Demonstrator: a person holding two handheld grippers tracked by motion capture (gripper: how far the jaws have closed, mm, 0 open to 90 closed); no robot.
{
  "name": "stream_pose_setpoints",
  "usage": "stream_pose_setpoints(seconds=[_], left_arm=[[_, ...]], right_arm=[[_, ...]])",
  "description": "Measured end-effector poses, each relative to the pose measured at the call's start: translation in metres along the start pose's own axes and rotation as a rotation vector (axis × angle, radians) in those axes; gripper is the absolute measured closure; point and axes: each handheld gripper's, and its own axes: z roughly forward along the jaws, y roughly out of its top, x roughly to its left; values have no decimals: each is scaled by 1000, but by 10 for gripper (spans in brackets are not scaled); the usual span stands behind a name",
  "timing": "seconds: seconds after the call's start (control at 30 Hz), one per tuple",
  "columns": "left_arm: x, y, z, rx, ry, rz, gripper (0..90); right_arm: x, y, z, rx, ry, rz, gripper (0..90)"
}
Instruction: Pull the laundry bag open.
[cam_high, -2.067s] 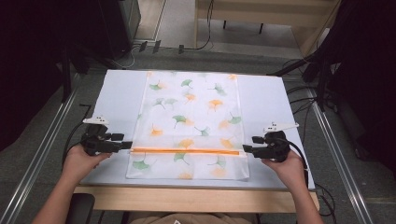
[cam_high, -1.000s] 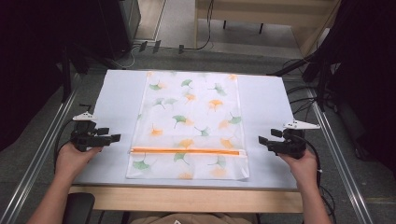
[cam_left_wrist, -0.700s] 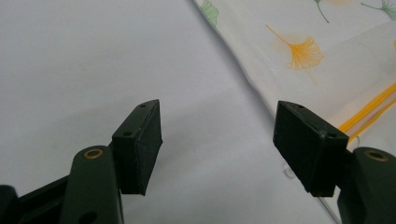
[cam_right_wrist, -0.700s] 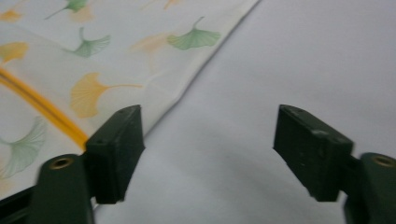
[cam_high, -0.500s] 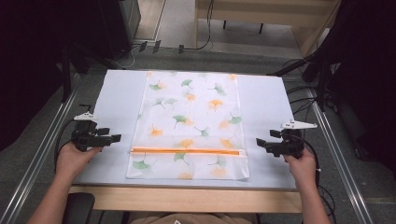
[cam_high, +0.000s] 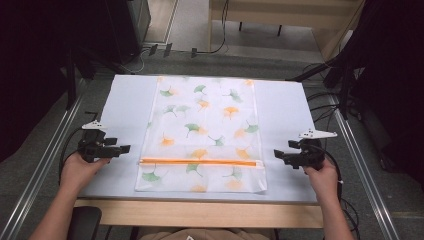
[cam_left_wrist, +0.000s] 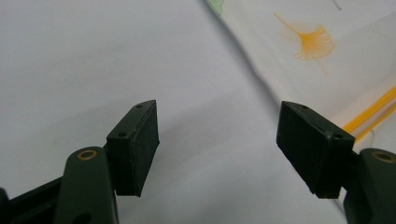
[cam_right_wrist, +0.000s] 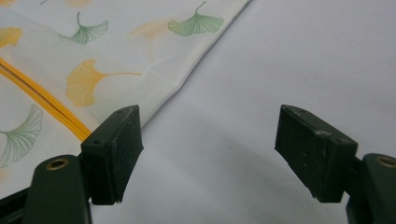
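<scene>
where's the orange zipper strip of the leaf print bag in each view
High view: the orange zipper strip runs across the leaf print bag near its near end, between the two grippers.
Left gripper view: at the right edge, just above the right jaw.
Right gripper view: at the left edge, slanting down to the left jaw.
Shared landmark: the orange ginkgo leaf beside the strip, also in the left gripper view.

A table (cam_high: 125, 100) with a pale top and wooden front edge spans the middle of the high view. A leaf-printed bag (cam_high: 205, 130) with an orange zip (cam_high: 197, 161) lies flat at its centre, reaching toward the lower edge.
</scene>
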Motion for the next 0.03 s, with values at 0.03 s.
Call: stream_pose_setpoints(seconds=[0.03], left_arm=[[0, -1, 1, 6, 19, -1, 290]], right_arm=[[0, 0, 1, 5, -4, 3, 242]])
